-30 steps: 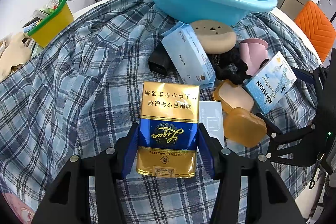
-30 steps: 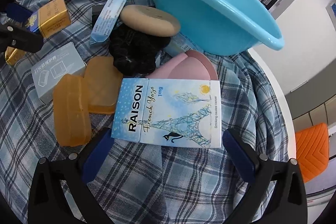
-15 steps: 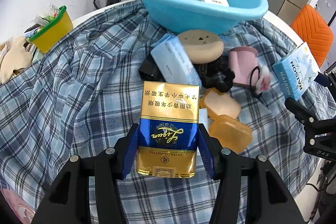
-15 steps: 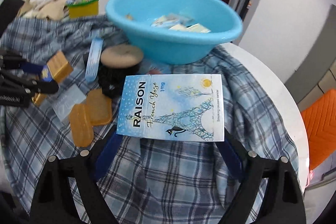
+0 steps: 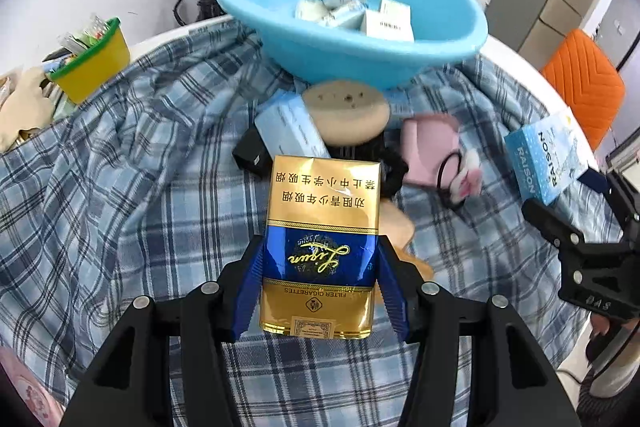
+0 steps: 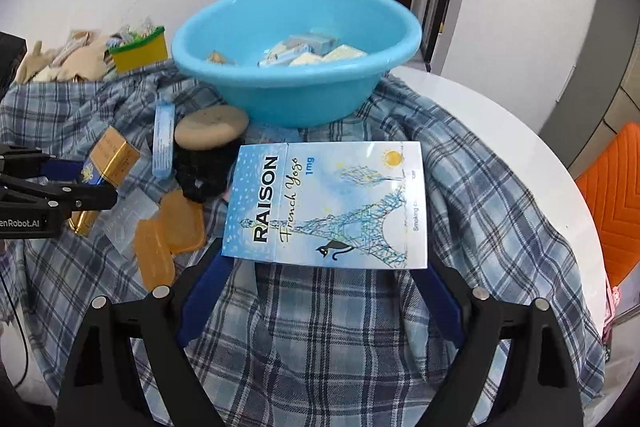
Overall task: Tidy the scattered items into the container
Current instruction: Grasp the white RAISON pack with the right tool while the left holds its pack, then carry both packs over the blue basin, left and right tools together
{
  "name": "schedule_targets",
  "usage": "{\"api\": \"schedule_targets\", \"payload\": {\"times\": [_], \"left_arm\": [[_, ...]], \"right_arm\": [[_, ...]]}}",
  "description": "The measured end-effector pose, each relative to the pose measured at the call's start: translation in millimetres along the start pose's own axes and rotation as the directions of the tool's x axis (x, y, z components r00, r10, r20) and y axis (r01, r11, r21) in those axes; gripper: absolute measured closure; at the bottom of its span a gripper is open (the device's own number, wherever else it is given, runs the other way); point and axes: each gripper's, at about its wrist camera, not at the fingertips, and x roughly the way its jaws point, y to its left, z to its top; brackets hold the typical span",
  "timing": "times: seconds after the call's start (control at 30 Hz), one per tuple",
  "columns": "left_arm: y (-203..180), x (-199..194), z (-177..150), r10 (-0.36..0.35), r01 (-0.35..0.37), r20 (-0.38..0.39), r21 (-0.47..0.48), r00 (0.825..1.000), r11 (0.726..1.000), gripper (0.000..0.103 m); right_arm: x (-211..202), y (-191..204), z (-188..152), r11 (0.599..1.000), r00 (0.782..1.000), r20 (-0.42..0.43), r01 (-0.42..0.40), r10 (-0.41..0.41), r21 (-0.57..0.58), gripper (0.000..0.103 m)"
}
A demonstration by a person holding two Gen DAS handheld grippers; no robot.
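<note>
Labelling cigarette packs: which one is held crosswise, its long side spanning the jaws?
The light-blue RAISON cigarette pack, in the right gripper. The gold-and-blue pack in the left gripper is gripped across its narrow width.

Above the blue basin (image 6: 296, 95) at upper centre you have open air; below it, the tan sponge (image 6: 211, 126) and orange soap boxes (image 6: 170, 233) crowd the left.

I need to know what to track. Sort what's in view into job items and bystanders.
Job: blue basin; gold pack in left tongs; RAISON pack in right tongs; orange soap cases; tan sponge; pale blue box.

Bystanders: yellow bin; orange chair; plaid cloth.
</note>
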Motion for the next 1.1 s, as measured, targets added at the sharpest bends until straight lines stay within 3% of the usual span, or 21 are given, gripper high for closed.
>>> {"api": "schedule_targets", "payload": {"times": [0.3,0.63,1.1], "left_arm": [[-18,-61,38,-0.005,0.003,0.129,0.019,0.992,1.0,0.047],[-31,-109,54,0.002,-0.012,0.216,0.043,0.976,0.999,0.047],[-43,-117,47,-0.019,0.002,0.234,0.073,0.972,0.997,0.047]], "right_arm": [[-48,2,41,1.0,0.993,0.12,0.003,-0.001,-0.014,0.015],[-118,13,75,0.998,0.963,0.268,0.006,0.011,-0.064,0.015],[-114,2,69,0.999,0.968,0.251,-0.012,0.021,-0.038,0.015]]}}
